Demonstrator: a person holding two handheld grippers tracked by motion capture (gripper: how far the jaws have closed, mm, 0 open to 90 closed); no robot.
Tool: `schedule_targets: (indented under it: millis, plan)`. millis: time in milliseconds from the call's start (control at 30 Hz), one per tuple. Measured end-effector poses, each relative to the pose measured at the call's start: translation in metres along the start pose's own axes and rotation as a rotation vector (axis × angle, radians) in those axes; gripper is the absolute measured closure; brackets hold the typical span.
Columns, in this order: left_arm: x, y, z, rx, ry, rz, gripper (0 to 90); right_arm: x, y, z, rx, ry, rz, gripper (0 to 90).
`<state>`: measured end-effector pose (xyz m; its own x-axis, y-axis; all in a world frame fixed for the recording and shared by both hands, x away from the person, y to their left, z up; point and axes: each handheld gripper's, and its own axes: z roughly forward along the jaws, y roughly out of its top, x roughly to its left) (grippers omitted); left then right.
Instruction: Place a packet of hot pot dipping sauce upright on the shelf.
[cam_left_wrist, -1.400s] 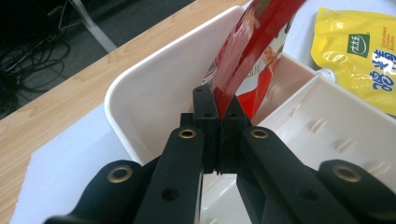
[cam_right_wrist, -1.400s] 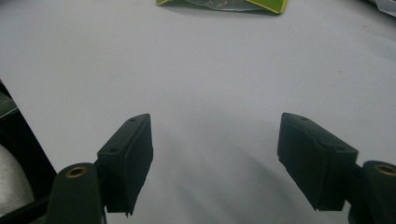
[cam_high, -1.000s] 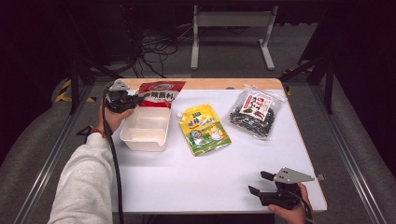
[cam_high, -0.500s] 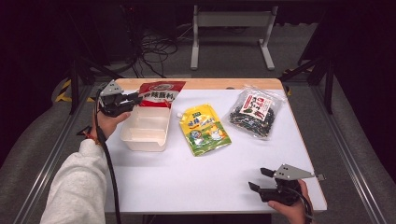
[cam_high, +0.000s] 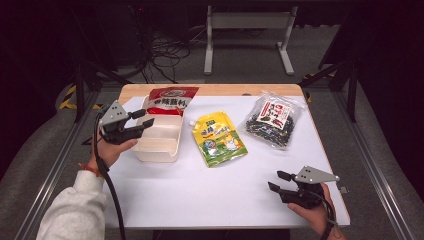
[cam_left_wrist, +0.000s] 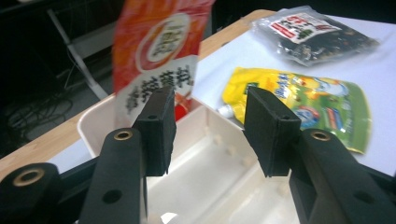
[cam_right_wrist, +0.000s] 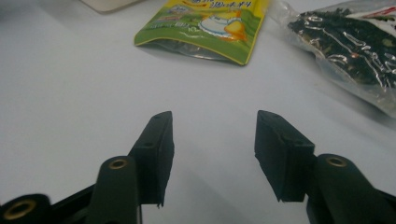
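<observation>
Left gripper (cam_high: 142, 119), jaws just opened and empty, sits left of frame at the white tray (cam_high: 159, 142) with the red packet (cam_high: 171, 100) propped beyond; right gripper (cam_high: 276, 181), jaws apart after narrowing, is well off at lower right

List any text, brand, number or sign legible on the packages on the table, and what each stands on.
Red packet: large characters on its white panel, too blurred to quote with confidence.
Yellow-green spout pouch: blue characters across the top, too small and blurred to read.
Clear bag of dark dried pieces: red-and-white label with print, too small to read.
White container: no text seen.
</observation>
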<state>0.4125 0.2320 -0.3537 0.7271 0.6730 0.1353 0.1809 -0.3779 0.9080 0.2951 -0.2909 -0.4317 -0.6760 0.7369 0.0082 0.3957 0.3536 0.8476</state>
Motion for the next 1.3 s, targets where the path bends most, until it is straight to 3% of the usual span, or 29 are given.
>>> schedule_targets:
  millis: [200,267,300,400,700,800,1133,1300]
  plan:
    - [-0.035,-0.015,-0.022,-0.003,0.012,0.039,46.6,-0.009,0.013,0.011,-0.013,0.001,-0.002,59.6]
    - [-0.041,-0.018,-0.026,-0.008,0.012,0.039,43.6,-0.013,0.019,0.018,-0.013,0.013,0.004,61.7]
    - [-0.052,-0.024,-0.032,-0.015,0.011,0.018,42.3,-0.016,0.022,0.022,-0.015,0.018,0.005,61.9]
    - [-0.063,-0.033,-0.037,-0.013,0.016,0.024,41.2,-0.02,0.029,0.03,-0.02,0.023,0.012,61.8]
    - [-0.104,-0.071,-0.043,0.057,-0.009,-0.031,36.9,-0.026,0.053,0.073,0.006,0.048,-0.006,64.2]
    - [-0.113,-0.08,-0.041,0.088,0.018,-0.001,34.1,-0.028,0.057,0.08,0.008,0.052,-0.007,66.9]
    - [-0.119,-0.088,-0.023,0.139,-0.038,-0.003,29.1,-0.026,0.062,0.11,0.035,0.058,-0.01,77.1]
    - [-0.118,-0.09,-0.017,0.15,-0.056,-0.011,27.7,-0.024,0.064,0.119,0.043,0.045,-0.001,73.1]
